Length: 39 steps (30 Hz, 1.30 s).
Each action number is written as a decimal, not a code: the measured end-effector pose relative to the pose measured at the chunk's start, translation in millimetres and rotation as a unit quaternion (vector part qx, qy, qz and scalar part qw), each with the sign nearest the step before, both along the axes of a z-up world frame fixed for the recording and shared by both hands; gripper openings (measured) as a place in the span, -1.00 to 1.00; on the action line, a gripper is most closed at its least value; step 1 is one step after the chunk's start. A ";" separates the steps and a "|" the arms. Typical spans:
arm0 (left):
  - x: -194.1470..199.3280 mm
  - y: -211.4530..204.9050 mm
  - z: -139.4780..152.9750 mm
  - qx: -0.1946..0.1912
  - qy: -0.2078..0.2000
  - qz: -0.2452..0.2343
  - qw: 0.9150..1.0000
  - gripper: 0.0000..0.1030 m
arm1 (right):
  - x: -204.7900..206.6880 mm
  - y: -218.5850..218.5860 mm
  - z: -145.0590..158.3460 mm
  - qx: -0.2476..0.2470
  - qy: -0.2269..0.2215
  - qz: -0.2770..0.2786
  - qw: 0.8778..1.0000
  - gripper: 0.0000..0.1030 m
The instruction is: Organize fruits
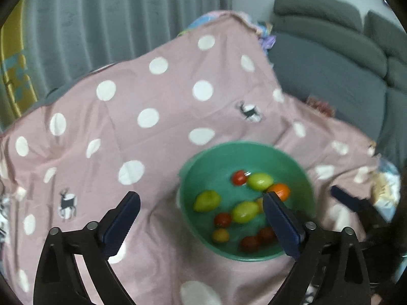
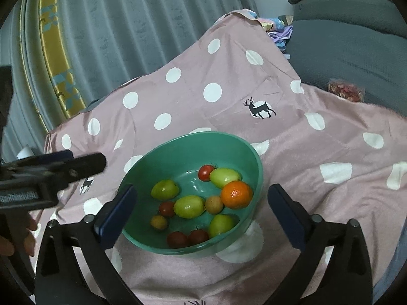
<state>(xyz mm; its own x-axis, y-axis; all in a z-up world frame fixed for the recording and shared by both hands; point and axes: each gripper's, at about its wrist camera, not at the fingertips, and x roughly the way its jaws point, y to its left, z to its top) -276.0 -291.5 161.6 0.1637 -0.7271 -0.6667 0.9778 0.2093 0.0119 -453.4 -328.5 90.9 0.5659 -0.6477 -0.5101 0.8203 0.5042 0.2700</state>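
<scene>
A green bowl sits on a pink polka-dot cloth. It holds several fruits: an orange, green-yellow plum-like fruits, red tomatoes and small yellowish ones. My left gripper is open and empty, above the bowl's left rim, with its right finger over the bowl. My right gripper is open and empty, its fingers straddling the bowl's near side. The left gripper also shows at the left of the right wrist view.
A grey sofa stands behind to the right. Grey curtains hang behind the cloth. A small packet of red snacks lies at the cloth's far right edge. The right gripper's finger shows at the right of the left wrist view.
</scene>
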 end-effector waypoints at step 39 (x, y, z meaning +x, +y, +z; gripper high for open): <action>-9.8 -2.9 -28.3 0.113 -0.120 0.103 0.981 0.92 | 1.2 -9.8 -14.7 0.063 0.046 -0.024 0.997 1.00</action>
<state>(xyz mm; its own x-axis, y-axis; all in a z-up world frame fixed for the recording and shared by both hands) -285.9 -294.4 133.2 0.4631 -0.4996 -0.7320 0.8786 0.3672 0.3053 -452.2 -338.3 76.1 0.4822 -0.6012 -0.6373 0.8673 0.4304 0.2502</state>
